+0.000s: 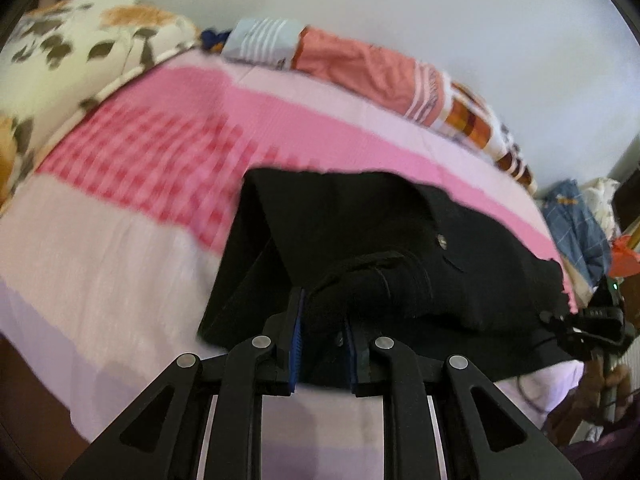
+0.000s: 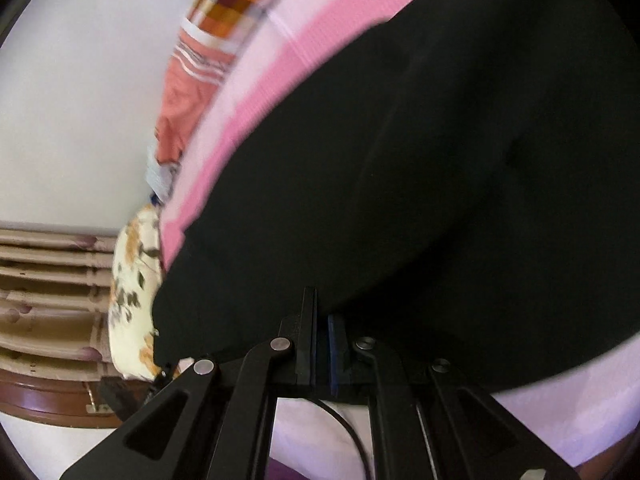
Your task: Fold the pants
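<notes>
On a pink-striped bed (image 1: 132, 236), w/ both tongs closed down on black pants (image 1: 400, 240): your left gripper (image 1: 322, 320) pinches a bunched fold of the cloth between its blue pads, jaws nearly together; your right gripper (image 2: 322, 344) is clamped just as tight, dark cloth at its pads, though blur hides how much it has actually caught.

Pants lie mid-bed near the front edge, spreading from your left tongs toward 12 and 2 o'clock, button (image 1: 442, 240) at about 1.

Risks, as judged: right grip looks thin, so cloth may slip out mid-fold; left bunch is thick and lumpy, so the crease could land crooked. A cable (image 2: 352, 428) trails near the right tongs & might snag.

Room: open sheet from 9 to 11 o'clock of the left tongs. Floral pillow (image 1: 80, 52) at 10, rolled bedding (image 1: 360, 68) along the wall at 12–1, clothes pile (image 1: 576, 224) at 3. Bed edge sits right under both tongs.
</notes>
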